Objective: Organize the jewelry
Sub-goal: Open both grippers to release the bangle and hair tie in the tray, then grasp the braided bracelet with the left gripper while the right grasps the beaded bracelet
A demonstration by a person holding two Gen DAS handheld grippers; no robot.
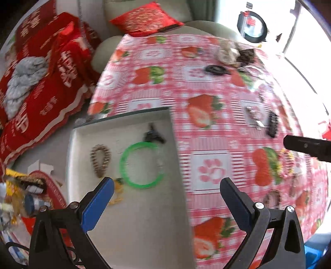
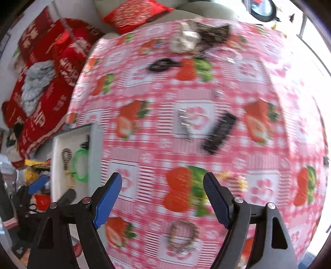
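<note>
A white tray (image 1: 134,217) lies at the table's left edge and holds a green bangle (image 1: 142,165), a beaded bracelet (image 1: 100,160), a small black clip (image 1: 152,135) and a yellow tasselled piece (image 1: 118,190). My left gripper (image 1: 166,182) hangs open over the tray's right edge with nothing between its blue pads. My right gripper (image 2: 163,178) is open above the strawberry tablecloth (image 2: 144,93), also with nothing between its pads. A yellow-pink bracelet (image 2: 233,180) lies just right of it, and a brown beaded bracelet (image 2: 183,233) lies below between the fingers.
Loose on the cloth are a black hair clip (image 2: 220,132), a silver clip (image 2: 185,124), a black ring (image 2: 161,65) and a heap of jewelry (image 2: 198,37) at the far edge. Red boxes (image 1: 51,82) and a red cushion (image 1: 144,18) lie beyond the table.
</note>
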